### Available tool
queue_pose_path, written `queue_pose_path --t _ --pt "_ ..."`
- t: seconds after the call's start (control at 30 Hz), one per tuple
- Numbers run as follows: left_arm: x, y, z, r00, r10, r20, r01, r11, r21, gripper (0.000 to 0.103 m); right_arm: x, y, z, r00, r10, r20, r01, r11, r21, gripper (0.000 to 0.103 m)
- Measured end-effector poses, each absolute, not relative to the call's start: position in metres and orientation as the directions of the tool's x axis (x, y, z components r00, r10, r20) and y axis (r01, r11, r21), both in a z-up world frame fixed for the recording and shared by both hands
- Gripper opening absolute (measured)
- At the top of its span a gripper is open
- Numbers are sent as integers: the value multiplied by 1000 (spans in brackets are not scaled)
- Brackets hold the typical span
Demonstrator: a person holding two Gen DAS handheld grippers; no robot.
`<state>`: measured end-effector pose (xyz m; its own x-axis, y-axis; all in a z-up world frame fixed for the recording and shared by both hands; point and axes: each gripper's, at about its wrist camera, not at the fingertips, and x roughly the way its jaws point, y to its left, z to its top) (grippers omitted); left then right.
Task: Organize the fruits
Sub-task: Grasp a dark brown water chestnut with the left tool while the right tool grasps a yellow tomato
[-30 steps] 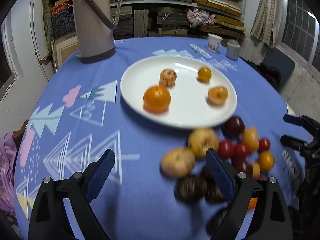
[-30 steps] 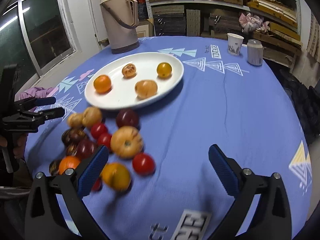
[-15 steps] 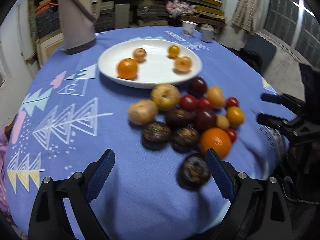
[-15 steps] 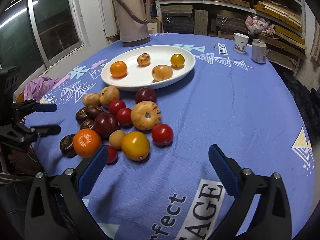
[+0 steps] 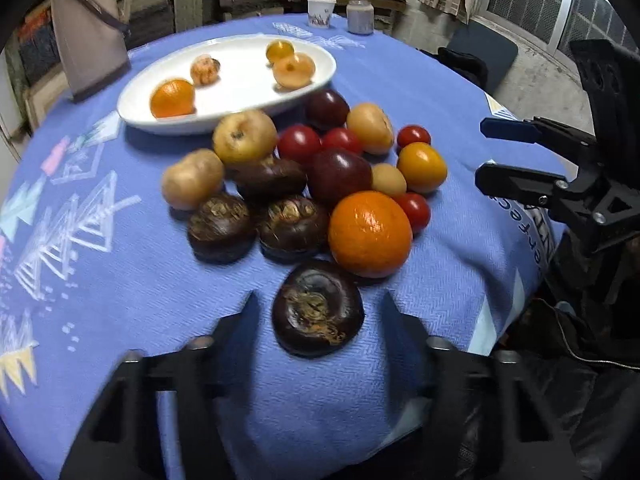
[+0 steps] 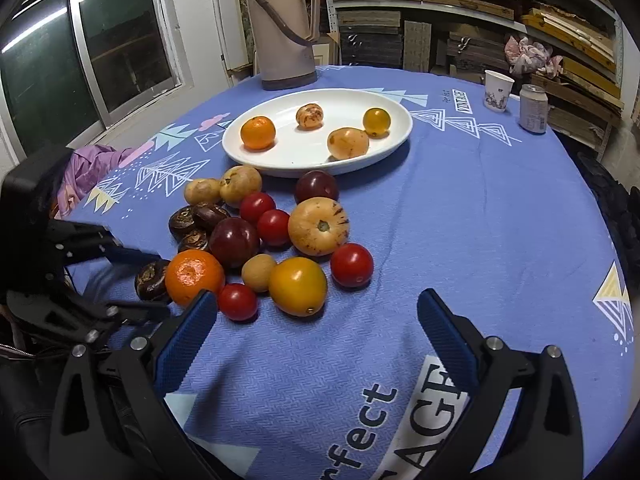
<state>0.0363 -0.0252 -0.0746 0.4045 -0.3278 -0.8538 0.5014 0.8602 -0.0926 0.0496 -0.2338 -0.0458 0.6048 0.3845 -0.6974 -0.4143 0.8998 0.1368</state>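
Closing around the nearest dark water chestnut point(image 5: 318, 308), my left tongs point(image 5: 318, 312) have just been narrowing; the chestnut sits between the two blurred fingers, yet a strip of blue tablecloth point(image 5: 120, 280) shows on each side of it, so the pads are not pressing on it. My right tongs point(image 6: 318, 316) stand wide with nothing between them, hovering over the cloth at the near edge of the pile, the left pad point(image 6: 188, 328) just beside a small red tomato point(image 6: 237, 301).

Just past the chestnut lies a big tangerine point(image 5: 370, 234), touching it or nearly so. Two more water chestnuts point(image 5: 222, 227) lie side by side to its left. Behind them the loose fruit crowds together: a dark plum point(image 5: 339, 176), red tomatoes point(image 5: 299, 143), a yellow tomato point(image 5: 421, 167), a pale striped melon-like fruit point(image 6: 319, 226) and two tan round fruits point(image 5: 192, 178) on the left flank.

Farther on, the white plate point(image 6: 384, 148) holds four pieces: a tangerine point(image 6: 258, 132), a speckled orange fruit point(image 6: 309, 116), a small yellow tomato point(image 6: 376, 121) and a tan fruit point(image 6: 347, 143). At the far edge stand a beige thermos jug point(image 6: 284, 28), a paper cup point(image 6: 497, 90) and a can point(image 6: 533, 109).
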Motion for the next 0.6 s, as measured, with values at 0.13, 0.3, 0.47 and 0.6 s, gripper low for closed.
queue_pose_path --t 0.13,0.3,0.47,0.6 --pt "39 -18 -74 403 -346 -848 489 864 -120 44 49 -233 -46 605 384 -698 -415 900 135 98" --pt "37 -17 -72 405 -336 -850 486 867 -111 44 50 -231 -48 607 348 -715 -408 908 96 98" --pt "39 -13 -72 411 -322 -853 467 878 -106 44 56 -233 -51 626 311 -715 -380 922 68 98" --pt "39 -8 -73 413 -323 -851 460 881 -112 44 60 -234 -55 602 332 -727 -389 916 96 94"
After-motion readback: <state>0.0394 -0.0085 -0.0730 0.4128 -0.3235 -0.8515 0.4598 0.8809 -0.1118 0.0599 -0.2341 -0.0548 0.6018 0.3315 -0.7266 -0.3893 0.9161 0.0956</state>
